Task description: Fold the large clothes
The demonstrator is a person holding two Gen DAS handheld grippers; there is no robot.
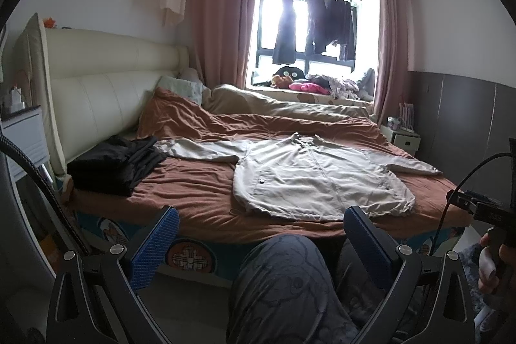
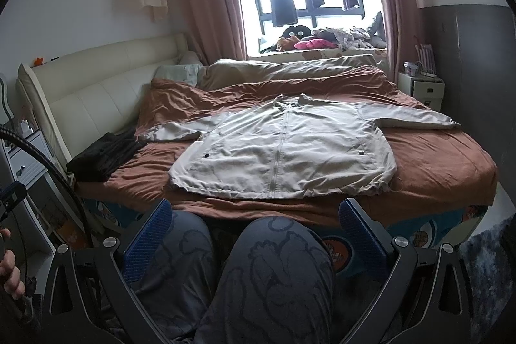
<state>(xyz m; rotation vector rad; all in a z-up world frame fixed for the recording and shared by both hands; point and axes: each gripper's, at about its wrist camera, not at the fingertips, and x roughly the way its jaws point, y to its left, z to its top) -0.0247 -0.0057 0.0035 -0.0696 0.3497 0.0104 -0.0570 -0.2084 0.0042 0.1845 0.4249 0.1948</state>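
A large beige zip jacket lies flat and face up on the brown bedspread, both sleeves spread out sideways. My left gripper is held back from the bed's near edge, over a person's knees, open with nothing between its blue pads. My right gripper is likewise open and empty, low in front of the jacket's hem, above the knees. Neither gripper touches the jacket.
A folded pile of dark clothes sits at the bed's left by the cream headboard. A rumpled duvet fills the far half. A white nightstand stands at the right; clothes hang at the window.
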